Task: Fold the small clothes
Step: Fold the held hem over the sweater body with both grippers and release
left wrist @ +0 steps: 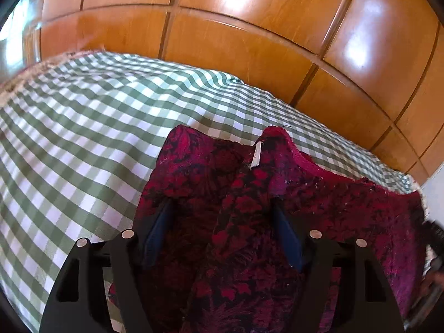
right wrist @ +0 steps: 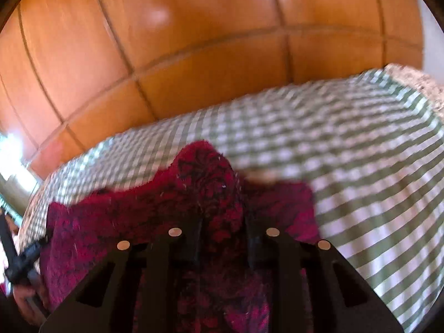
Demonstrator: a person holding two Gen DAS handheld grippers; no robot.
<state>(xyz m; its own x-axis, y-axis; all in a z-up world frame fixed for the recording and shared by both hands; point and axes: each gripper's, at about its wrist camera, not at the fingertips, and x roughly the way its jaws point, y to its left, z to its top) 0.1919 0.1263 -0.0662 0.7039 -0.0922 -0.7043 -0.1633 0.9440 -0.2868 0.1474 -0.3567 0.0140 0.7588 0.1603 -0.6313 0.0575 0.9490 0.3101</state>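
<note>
**A:** Where do you stand with the fold?

**B:** You are at the start of it, by my reading; the crimson patterned garment [left wrist: 249,194] lies bunched on the green checked cloth [left wrist: 83,127], near its edge below the wooden panelled wall [left wrist: 249,41], with a white label [left wrist: 256,156] showing by the neckline.

**A:** And your claws?

**B:** Your left gripper [left wrist: 222,211] stands fairly wide, fabric between its blue pads [left wrist: 158,230] but not visibly pinched; your right gripper [right wrist: 224,230] is narrow, with a ridge of garment [right wrist: 211,172] rising between its fingers; the blur keeps me from saying whether it truly pinches.

**A:** What does the next move call for?

**B:** Probably a firm hold on both sides; then lift and spread the garment flat before you turn any edge over; make sure you catch only the garment, not the cloth beneath.
</note>
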